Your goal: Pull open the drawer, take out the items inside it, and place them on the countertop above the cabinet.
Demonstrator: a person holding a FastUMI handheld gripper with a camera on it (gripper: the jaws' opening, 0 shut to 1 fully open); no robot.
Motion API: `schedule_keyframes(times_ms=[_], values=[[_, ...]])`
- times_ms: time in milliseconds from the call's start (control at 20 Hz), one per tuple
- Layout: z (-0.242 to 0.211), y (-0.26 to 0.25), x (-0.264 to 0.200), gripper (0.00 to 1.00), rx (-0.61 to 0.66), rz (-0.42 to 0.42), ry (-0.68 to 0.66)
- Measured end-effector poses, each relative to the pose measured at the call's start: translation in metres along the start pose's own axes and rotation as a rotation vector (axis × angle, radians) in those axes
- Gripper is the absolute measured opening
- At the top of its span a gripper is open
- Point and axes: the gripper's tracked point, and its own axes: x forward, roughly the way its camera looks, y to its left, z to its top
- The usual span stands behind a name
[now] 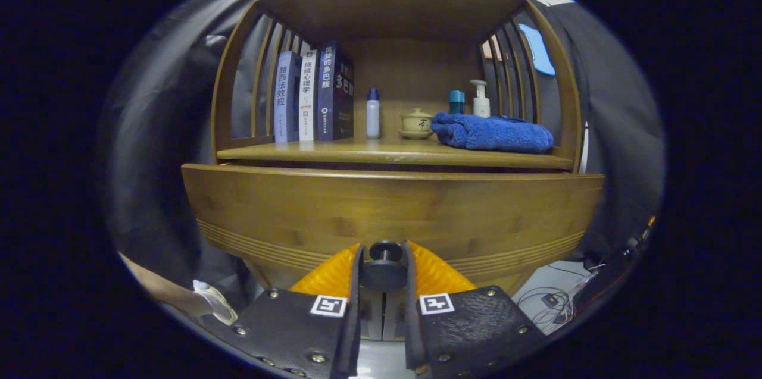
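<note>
Bamboo cabinet (393, 212) ahead: gripper (385, 257) fingers pinch the black drawer knob (385, 253); opening step, next likely a straight pull back.

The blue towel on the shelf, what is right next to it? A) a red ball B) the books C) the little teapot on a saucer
C: the blue towel lies beside the small lidded teapot, while the books stand far off. The hand-held gripper has its fingers around the drawer knob.
</note>
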Motion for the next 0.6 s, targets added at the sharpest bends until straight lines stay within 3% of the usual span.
schedule_keyframes(times_ms=[600], values=[[-0.020,0.003,-0.096,0.30,-0.014,-0.012,0.061]])
